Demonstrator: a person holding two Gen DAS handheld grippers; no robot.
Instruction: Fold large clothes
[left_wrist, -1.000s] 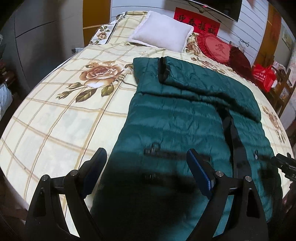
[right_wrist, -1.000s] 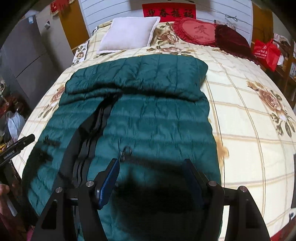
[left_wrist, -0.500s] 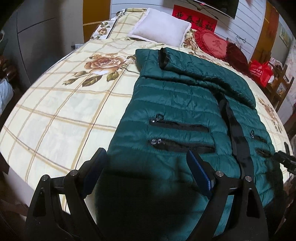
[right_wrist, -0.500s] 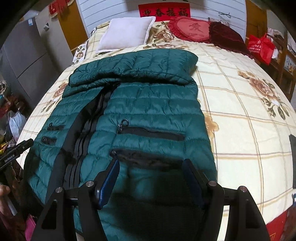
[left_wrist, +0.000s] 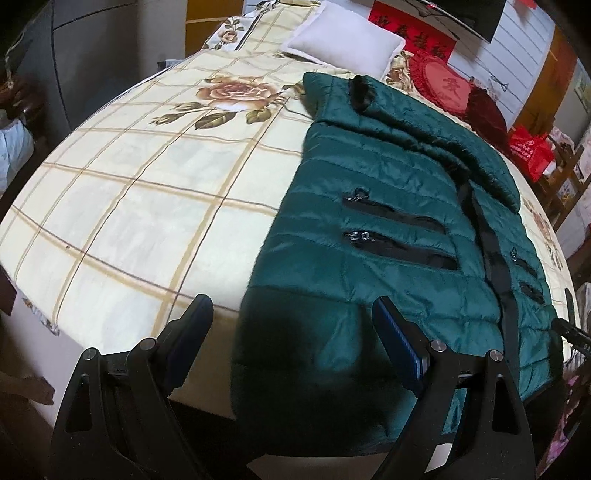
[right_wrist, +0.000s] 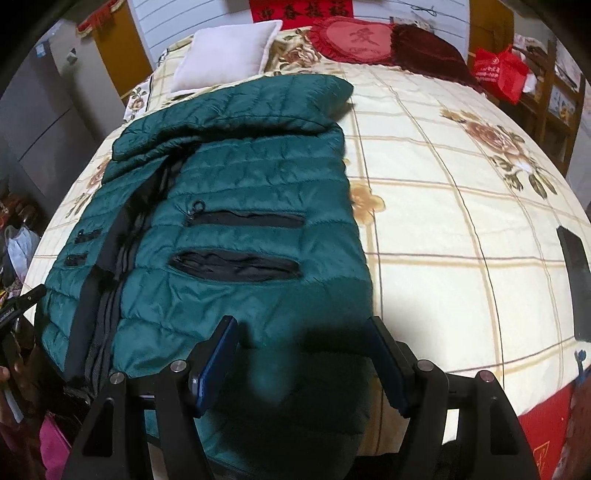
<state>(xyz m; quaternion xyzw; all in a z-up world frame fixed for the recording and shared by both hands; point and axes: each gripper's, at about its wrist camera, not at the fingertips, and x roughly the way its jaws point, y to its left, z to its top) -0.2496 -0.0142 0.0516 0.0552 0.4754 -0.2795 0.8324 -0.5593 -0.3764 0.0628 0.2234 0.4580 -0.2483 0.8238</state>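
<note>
A dark green quilted jacket (left_wrist: 369, 206) lies front up on the bed, zipped, with its sleeves folded across the top and its hem hanging over the near bed edge. It also shows in the right wrist view (right_wrist: 236, 192). My left gripper (left_wrist: 291, 317) is open, above the hem's left corner. My right gripper (right_wrist: 303, 339) is open, above the hem's right part. Neither holds anything. The tip of the right gripper shows at the right edge of the left wrist view (left_wrist: 570, 332).
The bed (left_wrist: 140, 192) has a cream plaid cover with roses. A white pillow (left_wrist: 343, 48) and red cushions (right_wrist: 354, 40) lie at the headboard. A dark flat object (right_wrist: 574, 280) lies near the bed's right edge. A red bag (right_wrist: 498, 74) stands beside the bed.
Both grippers have drawn back toward the foot of the bed, and the jacket's hem has come over the bed edge. The jaws stayed open.
</note>
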